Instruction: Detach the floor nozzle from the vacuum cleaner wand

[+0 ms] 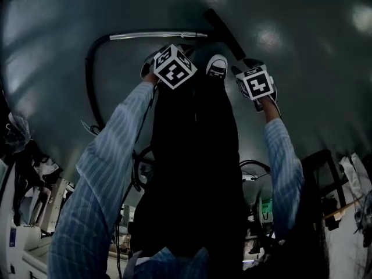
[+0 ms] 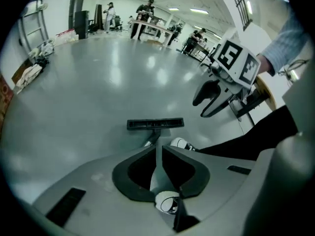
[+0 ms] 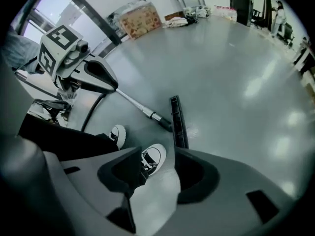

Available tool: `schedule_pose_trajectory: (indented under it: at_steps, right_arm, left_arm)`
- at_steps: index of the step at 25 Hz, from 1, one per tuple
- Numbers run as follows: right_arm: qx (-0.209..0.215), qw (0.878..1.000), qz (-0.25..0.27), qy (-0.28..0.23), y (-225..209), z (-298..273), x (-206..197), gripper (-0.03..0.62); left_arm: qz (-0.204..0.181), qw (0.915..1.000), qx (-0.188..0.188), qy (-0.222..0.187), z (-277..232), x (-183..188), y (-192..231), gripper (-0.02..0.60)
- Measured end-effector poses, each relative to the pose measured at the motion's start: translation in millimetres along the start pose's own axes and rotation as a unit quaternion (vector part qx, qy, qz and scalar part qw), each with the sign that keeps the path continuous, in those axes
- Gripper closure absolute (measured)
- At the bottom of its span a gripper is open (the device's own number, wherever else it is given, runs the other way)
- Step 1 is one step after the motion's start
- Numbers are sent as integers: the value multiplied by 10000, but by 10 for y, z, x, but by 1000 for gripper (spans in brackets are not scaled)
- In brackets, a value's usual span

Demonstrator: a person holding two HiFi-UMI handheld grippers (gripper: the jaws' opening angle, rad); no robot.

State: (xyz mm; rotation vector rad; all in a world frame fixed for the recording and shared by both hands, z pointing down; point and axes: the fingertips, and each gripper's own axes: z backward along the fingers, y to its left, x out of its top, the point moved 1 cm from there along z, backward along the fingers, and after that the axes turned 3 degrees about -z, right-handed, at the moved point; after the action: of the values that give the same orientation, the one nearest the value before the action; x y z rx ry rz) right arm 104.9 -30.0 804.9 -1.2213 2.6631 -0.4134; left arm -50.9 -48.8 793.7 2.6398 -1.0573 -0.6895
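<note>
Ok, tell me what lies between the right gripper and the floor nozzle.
In the right gripper view, a shoe shows between the open jaws of the right gripper; past its toe only bare floor leads to the floor nozzle.

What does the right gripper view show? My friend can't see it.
The right gripper hangs open and empty over a grey floor. Below lie the black floor nozzle, joined to the wand, and the person's shoe.

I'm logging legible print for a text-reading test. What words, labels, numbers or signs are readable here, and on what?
No legible words or numbers.
Marker cubes: black-and-white square patterns only, no letters.
Cardboard box: print too blurred to read.
Sneaker: toe mark too small to read.
</note>
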Motion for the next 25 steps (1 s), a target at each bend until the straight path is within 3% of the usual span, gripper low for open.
schedule_pose_trajectory:
  at_steps: [4,6,9,14,19,25]
  right_arm:
    - [-96,9999,105,-58,-216,-405,75,359]
    - [-173,9997,93,-147,-330,-559,115,350]
    - [-348,9992,110,-182,-519,-783,138,338]
    - [-382,9992,66,-49,-675,-1010,127,336]
    - [-381,9983,428,137,-699,-1308,112,336]
    - [-757,9945,708,158,-801,-1519,162,338]
  left_arm:
    - [-226,9997,-111,43,-480,-143,160,439]
    - [-338,9993,-83,147,-687,-212,249,416]
    - [-690,9962,6,526,-1021,-380,405,413]
    - [-1437,9823,278,1165,-1389,-625,632,410]
    - [-1671,9755,274,1401,-1770,-755,729,410]
    - [-1918,9692,243,1527,-1948,-764,790,408]
